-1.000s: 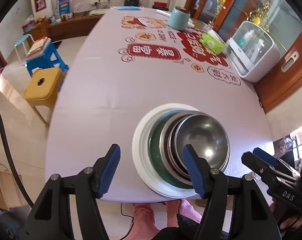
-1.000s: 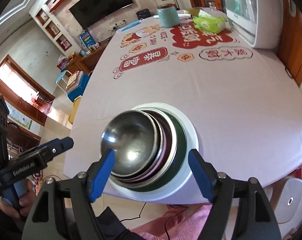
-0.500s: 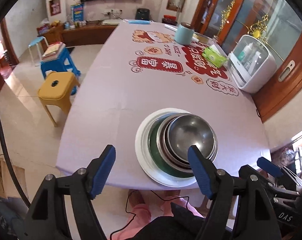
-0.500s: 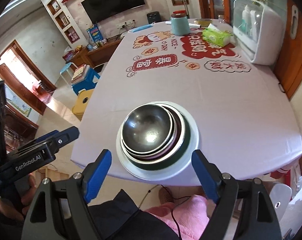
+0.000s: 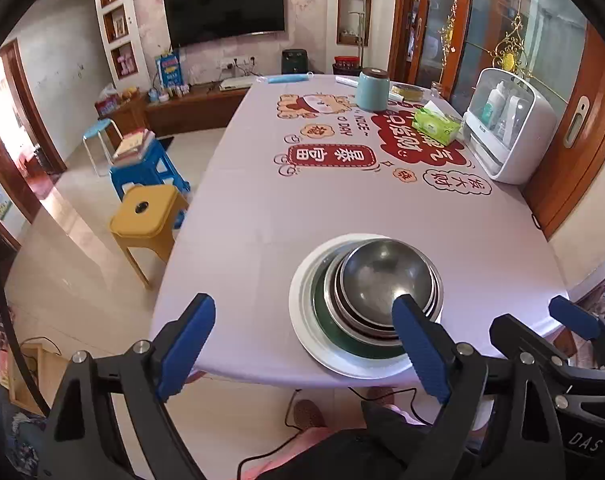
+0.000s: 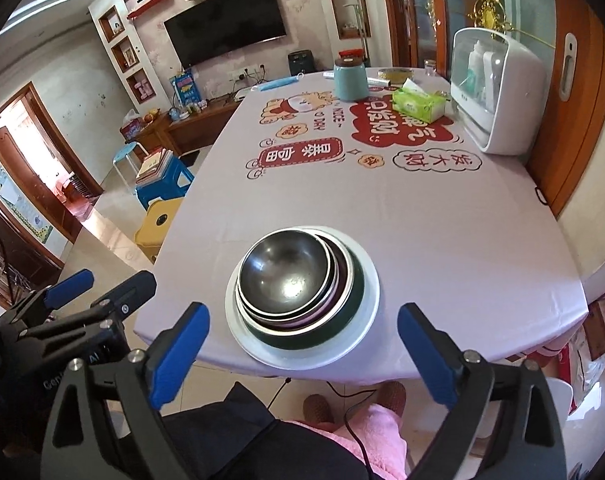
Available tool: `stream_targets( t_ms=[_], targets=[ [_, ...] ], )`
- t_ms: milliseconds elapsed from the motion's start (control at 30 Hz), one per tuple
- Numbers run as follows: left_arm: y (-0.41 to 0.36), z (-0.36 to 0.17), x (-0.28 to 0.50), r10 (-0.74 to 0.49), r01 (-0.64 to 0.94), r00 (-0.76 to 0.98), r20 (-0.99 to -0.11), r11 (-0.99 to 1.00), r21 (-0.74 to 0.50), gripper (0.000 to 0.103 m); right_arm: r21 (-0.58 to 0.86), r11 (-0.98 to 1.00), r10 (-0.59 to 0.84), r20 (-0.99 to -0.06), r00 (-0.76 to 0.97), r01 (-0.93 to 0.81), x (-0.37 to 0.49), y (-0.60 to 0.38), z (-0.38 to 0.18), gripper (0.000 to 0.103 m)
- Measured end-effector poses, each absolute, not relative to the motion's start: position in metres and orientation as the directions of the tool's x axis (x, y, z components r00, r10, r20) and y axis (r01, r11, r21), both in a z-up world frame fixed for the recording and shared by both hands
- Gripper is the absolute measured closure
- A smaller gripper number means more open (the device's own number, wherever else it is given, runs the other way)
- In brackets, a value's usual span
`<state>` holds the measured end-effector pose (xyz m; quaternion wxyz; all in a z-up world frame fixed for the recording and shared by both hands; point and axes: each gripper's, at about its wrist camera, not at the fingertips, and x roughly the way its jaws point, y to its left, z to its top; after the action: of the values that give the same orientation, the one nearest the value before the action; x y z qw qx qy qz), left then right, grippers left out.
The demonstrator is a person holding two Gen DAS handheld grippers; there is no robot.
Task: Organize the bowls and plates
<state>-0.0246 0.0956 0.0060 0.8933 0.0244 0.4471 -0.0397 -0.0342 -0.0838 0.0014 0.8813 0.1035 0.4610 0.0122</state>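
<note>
Both grippers have pulled up and back from a second ago, and the room opens out behind the table. The left gripper (image 5: 302, 344) and right gripper (image 6: 302, 354) have jaws widening, nothing between them. The stack of bowls (image 6: 290, 276) sits nested on the white plate (image 6: 368, 280) at the table's near edge (image 6: 442, 372), with bare cloth beyond. Far off stand a teal canister (image 6: 350, 80), tissue box (image 6: 418, 105) and white cabinet (image 6: 498, 92); stools (image 5: 146, 216) crowd the left side.

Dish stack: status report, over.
Both grippers, left and right, empty, jaws opening. Steel bowls nested on white plate near table edge. Nothing obstructing.
</note>
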Motion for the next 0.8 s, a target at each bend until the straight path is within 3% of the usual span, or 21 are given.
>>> stream_targets(
  t_ms=[133,800],
  targets=[
    [0.0952,0.0081,-0.0251,-0.024,0.074,0.604,-0.797,0.997,0.026,0.004,0.195,0.977,0.113,-0.809,0.577,0.083,-0.0357,-0.0877,0.0010,0.003],
    [0.0905,0.0116,-0.0204,0.026,0.038,0.606,-0.795,0.997,0.061,0.001,0.205,0.975,0.123,-0.813,0.570,0.083,-0.0310,-0.0915,-0.0015,0.000]
  ],
)
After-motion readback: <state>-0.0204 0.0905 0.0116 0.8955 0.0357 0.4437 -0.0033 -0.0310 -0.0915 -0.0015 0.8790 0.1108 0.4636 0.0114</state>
